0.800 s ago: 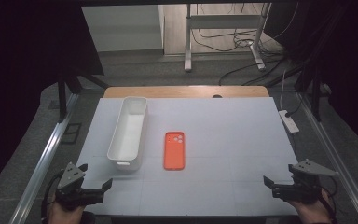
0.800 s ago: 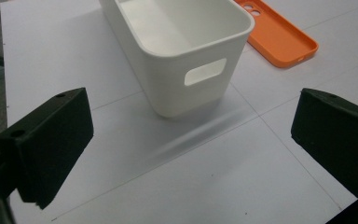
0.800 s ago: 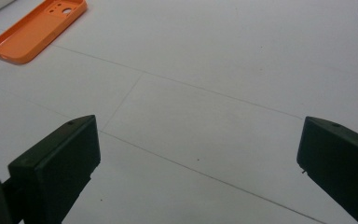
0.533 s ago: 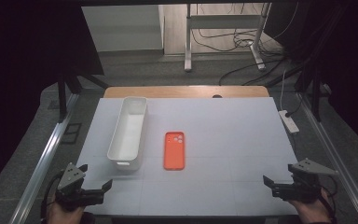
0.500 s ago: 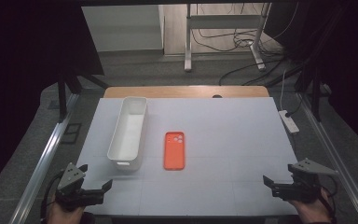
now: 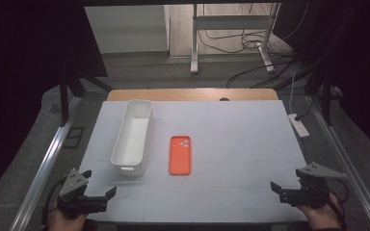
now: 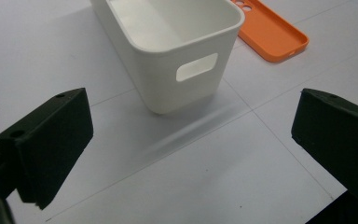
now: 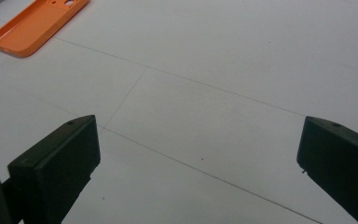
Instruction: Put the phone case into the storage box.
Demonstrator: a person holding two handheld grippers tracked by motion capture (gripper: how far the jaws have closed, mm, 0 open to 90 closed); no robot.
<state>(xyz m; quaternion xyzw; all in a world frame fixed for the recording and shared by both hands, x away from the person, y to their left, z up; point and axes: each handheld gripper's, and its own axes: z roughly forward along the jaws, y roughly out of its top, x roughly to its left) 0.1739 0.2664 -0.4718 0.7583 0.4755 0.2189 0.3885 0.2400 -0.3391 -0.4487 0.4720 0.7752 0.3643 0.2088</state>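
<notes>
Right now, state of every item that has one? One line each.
white bin: upright, empty, resting on the white table.
orange phone case: lying flat beside the bin, hollow side up, apart from it.
left gripper: open, holding nothing, at the near left edge.
right gripper: open, holding nothing, at the near right edge.
</notes>
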